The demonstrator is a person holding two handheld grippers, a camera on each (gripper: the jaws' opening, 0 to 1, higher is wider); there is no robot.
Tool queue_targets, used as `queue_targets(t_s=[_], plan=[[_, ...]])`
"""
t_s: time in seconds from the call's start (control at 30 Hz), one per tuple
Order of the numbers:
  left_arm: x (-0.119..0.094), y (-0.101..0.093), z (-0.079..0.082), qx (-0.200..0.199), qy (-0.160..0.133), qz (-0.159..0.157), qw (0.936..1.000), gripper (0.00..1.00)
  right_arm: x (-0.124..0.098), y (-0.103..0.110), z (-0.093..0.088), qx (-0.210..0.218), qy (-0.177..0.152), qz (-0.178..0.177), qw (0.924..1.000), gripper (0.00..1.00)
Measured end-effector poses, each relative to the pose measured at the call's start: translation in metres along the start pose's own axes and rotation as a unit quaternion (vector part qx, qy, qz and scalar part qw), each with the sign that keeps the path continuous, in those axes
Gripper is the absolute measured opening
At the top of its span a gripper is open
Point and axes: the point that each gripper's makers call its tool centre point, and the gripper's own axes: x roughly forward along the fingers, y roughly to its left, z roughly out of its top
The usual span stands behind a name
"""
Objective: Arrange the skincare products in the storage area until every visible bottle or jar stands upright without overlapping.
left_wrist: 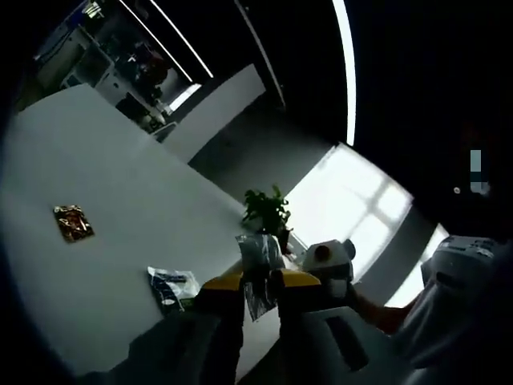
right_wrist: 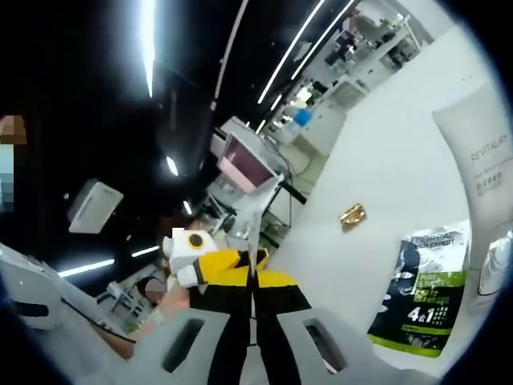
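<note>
While both hand-held grippers are raised off the tabletop, each pinches the same thin, clear plastic sachet: the left hand-held gripper (left_wrist: 259, 290) has its jaws closed narrow on the sachet (left_wrist: 258, 261), whose crumpled top stands up above the yellow jaw tips, and the right hand-held gripper (right_wrist: 253, 277) is likewise clamped on it, the sachet's edge rising as a pale sliver between its jaws. The opposite gripper appears just past the sachet in each view.

Beyond, on the white tabletop (left_wrist: 104, 184), a flat blue-and-white packet (left_wrist: 171, 286) lies near the left gripper, and a small gold-foil packet (left_wrist: 73, 223) sits well apart, farther out. In the right gripper view a green-and-black pouch (right_wrist: 422, 289) stands close by, with a tall white tube (right_wrist: 481, 152) just beside it. A potted plant (left_wrist: 268, 210) stands at the far edge.

By my reading, the step in hand is carrying or straightening this sachet. Next, it needs lowering beside the pouch and tube, set clear of them, and released gently.
</note>
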Motion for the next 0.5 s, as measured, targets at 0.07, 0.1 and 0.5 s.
queue_targets(t_s=[0.07, 0.1, 0.5], plan=[[0.0, 0.004, 0.001, 0.0, 0.0, 0.002, 1.0, 0.09, 0.002, 0.001, -0.004, 0.001, 0.008, 0.002, 1.0, 0.01], [-0.001, 0.006, 0.001, -0.002, 0.0, 0.002, 1.0, 0.08, 0.002, 0.001, -0.007, 0.002, 0.015, 0.001, 0.9999, 0.01], [-0.004, 0.021, 0.0, -0.026, -0.007, 0.018, 0.9995, 0.01, 0.006, -0.007, -0.021, 0.007, 0.042, -0.012, 0.999, 0.01]])
